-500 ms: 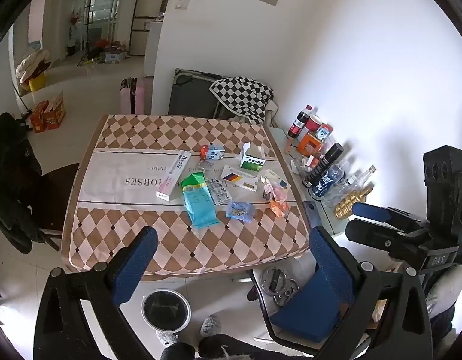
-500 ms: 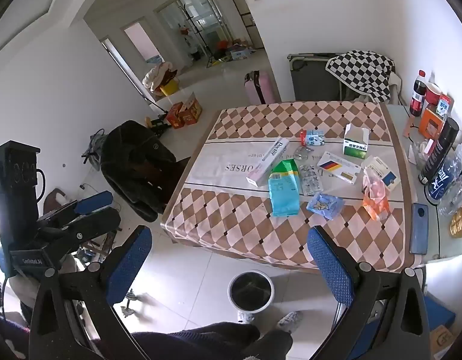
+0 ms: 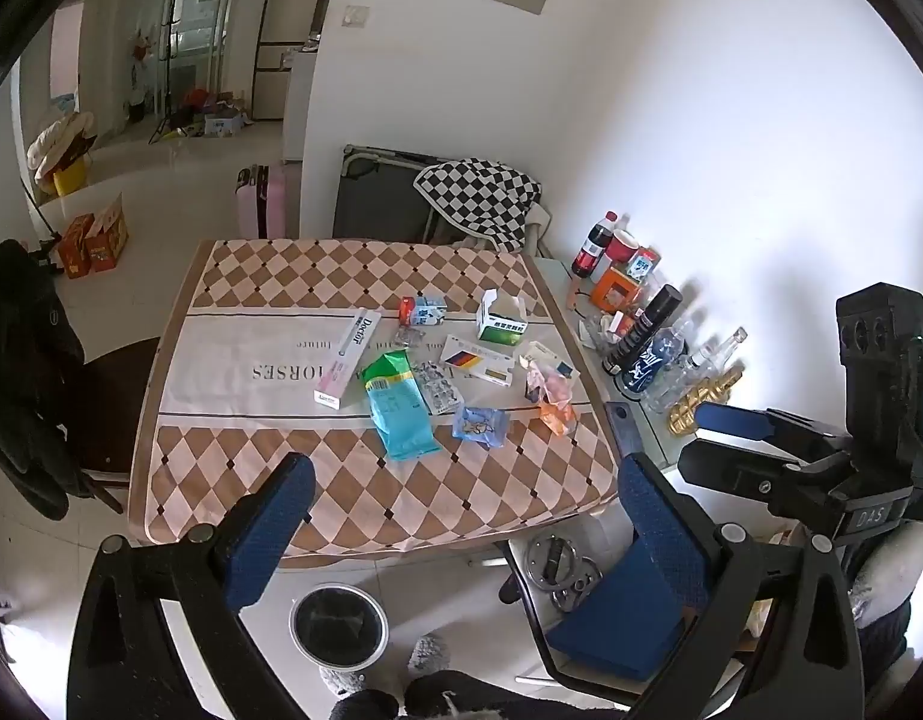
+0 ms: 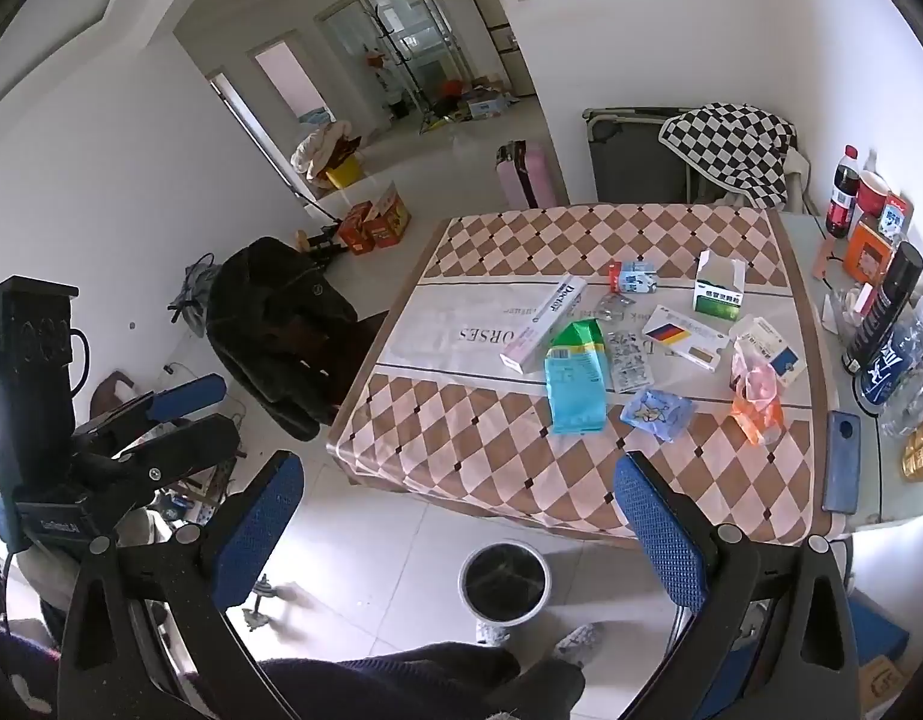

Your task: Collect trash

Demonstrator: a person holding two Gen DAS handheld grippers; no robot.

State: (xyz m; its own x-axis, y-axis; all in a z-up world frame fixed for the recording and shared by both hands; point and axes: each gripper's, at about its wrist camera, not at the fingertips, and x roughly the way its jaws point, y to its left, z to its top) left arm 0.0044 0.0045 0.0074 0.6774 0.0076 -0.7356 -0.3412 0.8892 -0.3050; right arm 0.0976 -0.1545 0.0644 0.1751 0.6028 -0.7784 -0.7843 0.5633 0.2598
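Trash wrappers and boxes (image 3: 401, 402) scattered mid-table toward its right edge, checkered table (image 3: 317, 498), bin (image 3: 338, 624) on floor below near edge, left gripper (image 3: 455, 516) fingers spread wide, empty, right gripper (image 4: 455, 516) likewise parted, touching nothing.

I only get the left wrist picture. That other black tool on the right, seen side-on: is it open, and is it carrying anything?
Observer: Its own camera shows the right gripper open, with its blue-padded fingers wide apart and nothing between them.
Visitor: And the dark slab peeking above the blue finger near the table's corner?
Observer: That is a dark blue phone. The right wrist view shows all of it, lying flat on the bare grey tabletop just past the edge of the brown checkered tablecloth.
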